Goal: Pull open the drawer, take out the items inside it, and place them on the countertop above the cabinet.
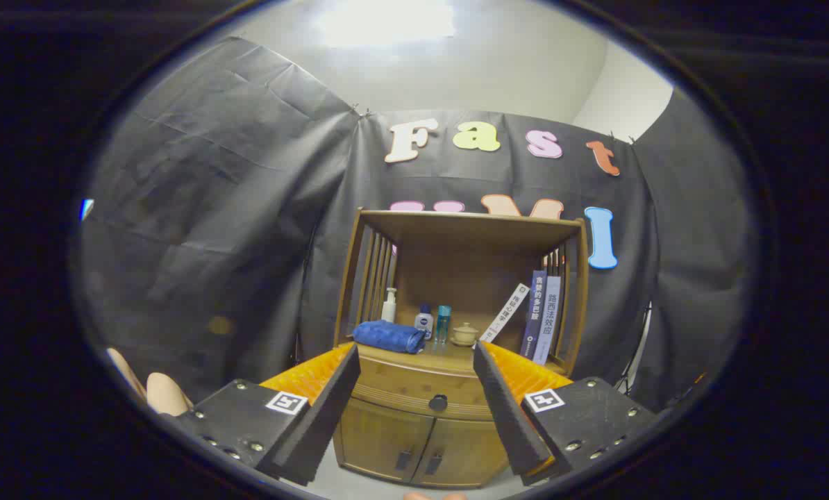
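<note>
1. The gripper (418, 368) hung with fingers spread wide, gripping nothing; the cabinet (428, 430) stood beyond.
2. Its drawer (414, 390) sat closed between the fingers, knob (438, 402) untouched; a blue towel (389, 336) lay on the countertop (449, 355).

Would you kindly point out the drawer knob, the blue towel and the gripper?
drawer knob (438, 402), gripper view, knob's face.
blue towel (389, 336), gripper view, middle of the fold.
gripper (417, 362), gripper view, midway between open fingertips.

Tongs (420, 361) spread wide, off the shut drawer (414, 397); knob (438, 402) between.
</note>
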